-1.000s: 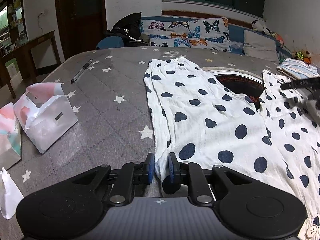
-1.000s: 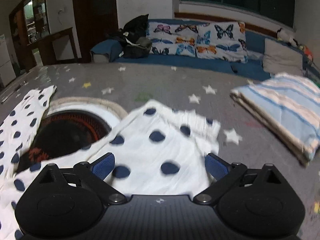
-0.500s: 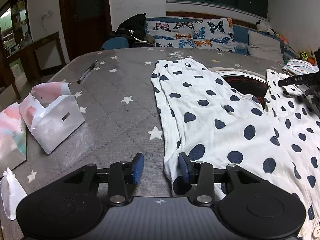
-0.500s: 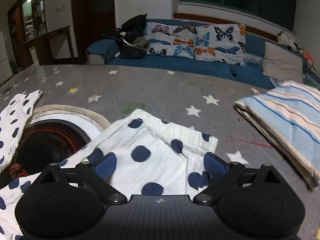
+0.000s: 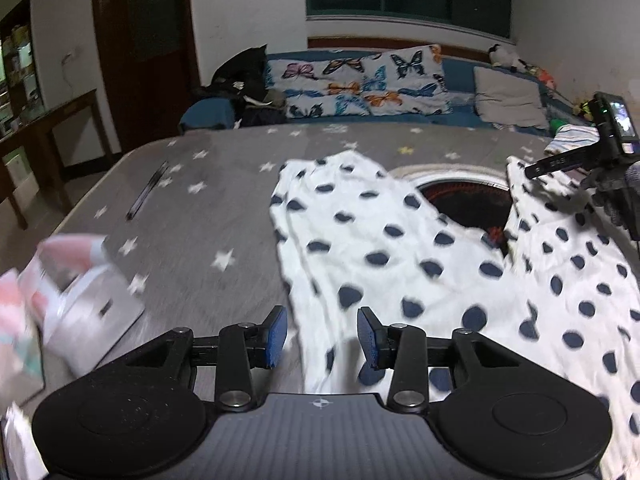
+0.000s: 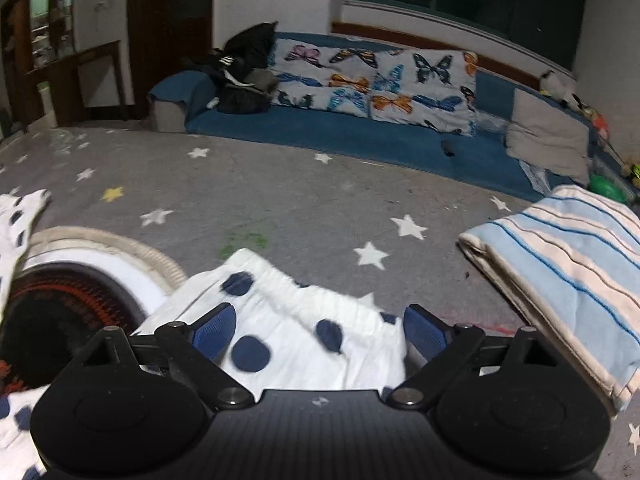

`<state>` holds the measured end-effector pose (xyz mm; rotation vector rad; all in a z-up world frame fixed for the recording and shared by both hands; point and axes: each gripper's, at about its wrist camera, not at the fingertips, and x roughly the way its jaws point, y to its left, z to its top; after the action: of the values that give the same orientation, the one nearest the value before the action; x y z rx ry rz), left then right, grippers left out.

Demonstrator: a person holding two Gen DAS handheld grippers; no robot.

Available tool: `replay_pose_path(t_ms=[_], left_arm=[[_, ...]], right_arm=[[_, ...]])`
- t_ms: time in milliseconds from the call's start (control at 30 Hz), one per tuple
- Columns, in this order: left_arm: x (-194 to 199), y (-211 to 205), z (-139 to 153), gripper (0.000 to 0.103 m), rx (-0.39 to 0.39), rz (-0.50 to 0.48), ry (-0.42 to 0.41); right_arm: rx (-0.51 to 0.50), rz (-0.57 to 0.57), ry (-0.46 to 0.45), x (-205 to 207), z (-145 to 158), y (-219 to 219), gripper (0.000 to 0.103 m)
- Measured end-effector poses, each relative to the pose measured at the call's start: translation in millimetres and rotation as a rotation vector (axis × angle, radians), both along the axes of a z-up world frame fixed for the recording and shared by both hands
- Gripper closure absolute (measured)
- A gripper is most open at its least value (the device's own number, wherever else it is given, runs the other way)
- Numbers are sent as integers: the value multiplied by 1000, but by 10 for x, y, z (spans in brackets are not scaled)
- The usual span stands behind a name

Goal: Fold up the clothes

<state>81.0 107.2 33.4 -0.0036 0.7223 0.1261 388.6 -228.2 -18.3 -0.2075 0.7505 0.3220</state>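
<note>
White trousers with dark blue dots (image 5: 400,248) lie spread on the grey star-patterned table (image 5: 208,216). My left gripper (image 5: 322,336) is open, its blue pads on either side of the near edge of one trouser leg. My right gripper (image 6: 318,330) is open wide just above the end of the other leg (image 6: 296,320). The right gripper also shows at the right edge of the left wrist view (image 5: 576,160).
A round dark opening with a pale rim (image 5: 464,196) sits in the table under the trousers. A folded blue-striped cloth (image 6: 568,264) lies at the right. A pen (image 5: 146,194) and a white and pink bag (image 5: 76,292) lie at the left. A sofa (image 6: 360,120) stands behind.
My left gripper let go of the trouser edge and opened. It lifted back a little. My right gripper stayed open and moved back along the leg toward its end.
</note>
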Motion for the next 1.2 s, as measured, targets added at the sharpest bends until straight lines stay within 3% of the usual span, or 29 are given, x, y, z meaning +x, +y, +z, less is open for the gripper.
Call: replay_pose_path(t_ms=[200,400,567,767,933,1200], left_arm=[[229,-102,-3,61,1,-44,-1],[381,-238,-96,60,-10,-98,10],[488,-311,-162,60,-8,-113,14],[532,-352,-241,60,17,-114,16],[514,-333,-299,60,28,-104,20],[457,-268,-318,60,32,-87,8]], right_arm=[[26,-31,0,35,77,-140,11],[28,112,0,-437,295,-196,12],[57,238,39,-989,316,-131,17],[65,342,63,-1575,185,40,35],[66,341,66,-1775,103,26,54],[35,306,56,-2018,94,-200,57]])
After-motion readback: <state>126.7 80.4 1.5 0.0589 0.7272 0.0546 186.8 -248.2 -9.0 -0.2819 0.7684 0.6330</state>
